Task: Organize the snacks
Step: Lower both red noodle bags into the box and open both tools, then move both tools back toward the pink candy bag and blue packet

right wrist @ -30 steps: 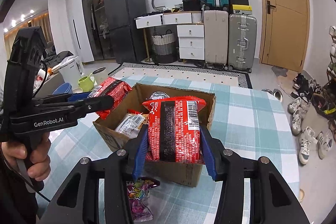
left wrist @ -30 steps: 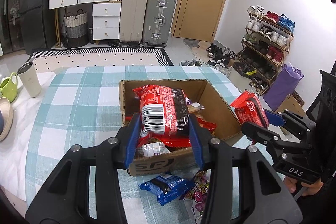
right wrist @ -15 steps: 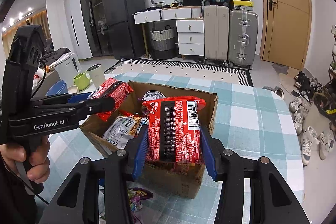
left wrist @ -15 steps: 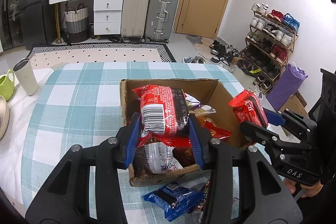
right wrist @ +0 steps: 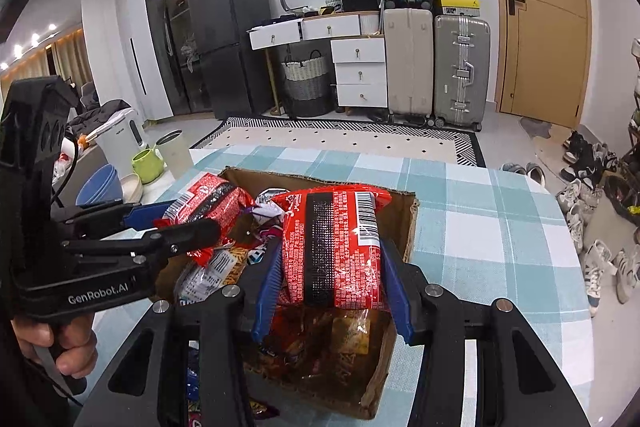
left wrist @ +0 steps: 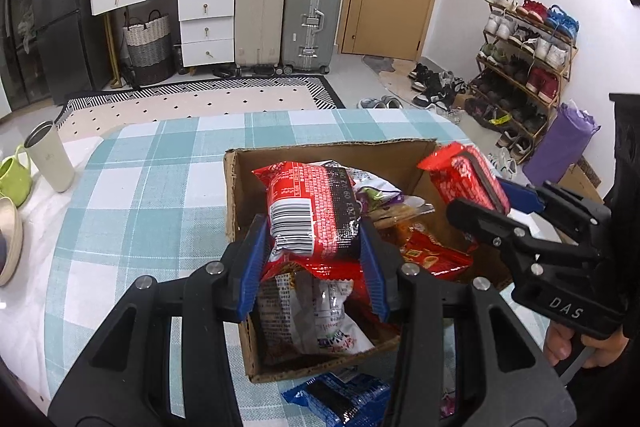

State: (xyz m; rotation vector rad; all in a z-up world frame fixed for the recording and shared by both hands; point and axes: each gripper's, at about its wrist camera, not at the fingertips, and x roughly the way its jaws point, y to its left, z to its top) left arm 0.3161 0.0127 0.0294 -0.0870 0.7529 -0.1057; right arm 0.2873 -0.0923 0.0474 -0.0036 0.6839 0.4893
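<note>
Fingers on both sides are clamped on a red noodle pack each, so I've got two in the air at once. My left gripper is squeezing the left pack over the near end of the cardboard box, barcode side up. My right gripper has the right pack pinched by its lower half, hanging over the right side of the same box.

Progress-wise, I'd say we're well past halfway. Box already has a heap of stuff in it: a white bag at the near end, a flat red packet and some purple-ish wrappers further in (can't read any of the labels). Both packs I'm holding are above the opening, not resting on the pile yet as far as I can tell, so they still need dropping in.

What's left on the checked counter: a blue packet lying just outside the near wall of the box, plus something colourful beside it, mostly hidden behind my fingers. Box looks pretty full, so the last ones may sit on top of the pile.
</note>
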